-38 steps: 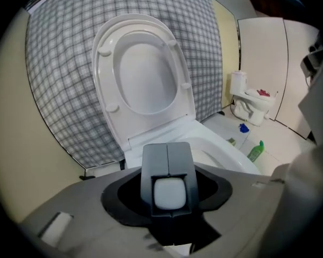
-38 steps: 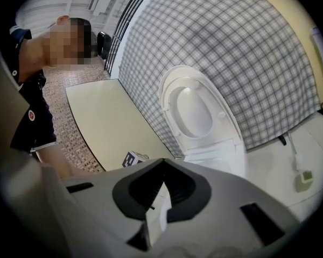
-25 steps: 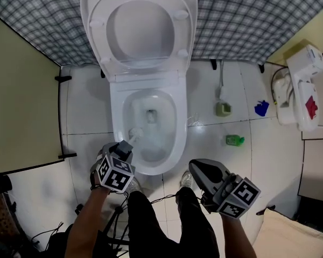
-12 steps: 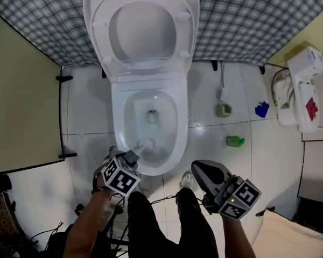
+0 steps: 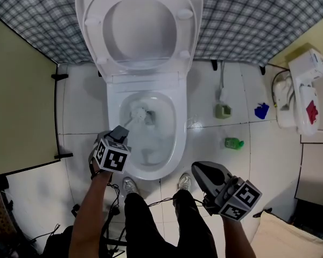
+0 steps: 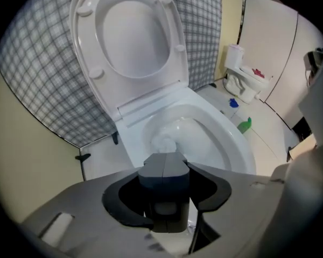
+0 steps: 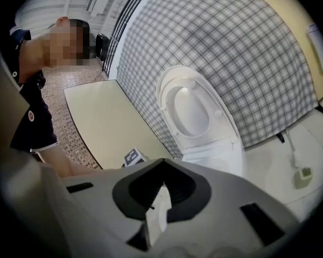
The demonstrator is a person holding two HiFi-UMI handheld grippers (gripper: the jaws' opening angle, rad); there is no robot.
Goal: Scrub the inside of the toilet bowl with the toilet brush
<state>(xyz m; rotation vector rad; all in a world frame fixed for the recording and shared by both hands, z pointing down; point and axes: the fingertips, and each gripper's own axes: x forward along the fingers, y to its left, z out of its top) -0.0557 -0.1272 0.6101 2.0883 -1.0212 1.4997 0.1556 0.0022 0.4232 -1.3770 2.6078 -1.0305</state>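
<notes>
Toilet cubicle seen from above. The floor is glossy white tile with dark joints. The far wall is covered in a grey-and-white check, and a plain beige partition closes the left side.

The white toilet bowl stands at centre with its seat and lid raised against the far wall. The toilet brush is inside the bowl, its pale head at the far left of the basin beside the drain opening. Its handle slants back towards the near left rim.

The left gripper points steeply down over that rim. Its jaws are clamped on the brush handle and have just been closing a little further on it.

The right gripper hangs near the floor at the near right, well apart from the bowl. Its jaw tips are pressed together with nothing between them.

On the floor right of the bowl lie a green bottle and, farther off, a small blue object. A white unit with a red mark sits against the right edge. The person's shoes stand just before the bowl.
</notes>
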